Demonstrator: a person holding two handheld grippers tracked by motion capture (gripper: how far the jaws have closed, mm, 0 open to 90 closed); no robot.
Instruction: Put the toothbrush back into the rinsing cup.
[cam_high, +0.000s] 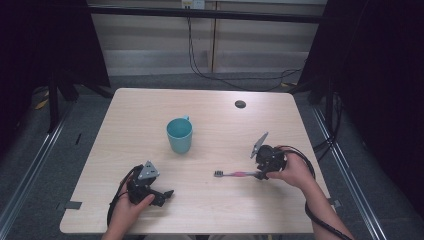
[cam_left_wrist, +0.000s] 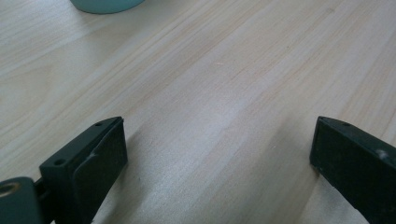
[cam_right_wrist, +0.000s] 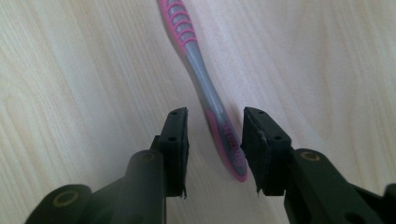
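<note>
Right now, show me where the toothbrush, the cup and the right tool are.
toothbrush (cam_right_wrist: 198, 65): right gripper view, on the grey handle.
cup (cam_high: 179, 138): high view, on the outer wall.
right tool (cam_right_wrist: 215, 140): right gripper view, midway between its tips.

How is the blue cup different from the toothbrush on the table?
The cup stands upright; the toothbrush lies flat. The cup is teal, round and hollow; the toothbrush is pink and grey, long and thin. The cup stands alone near the table's middle, while the toothbrush's handle end lies between the jaws of the right gripper, which are not yet pressing on it. Both rest on the same wooden table.
</note>
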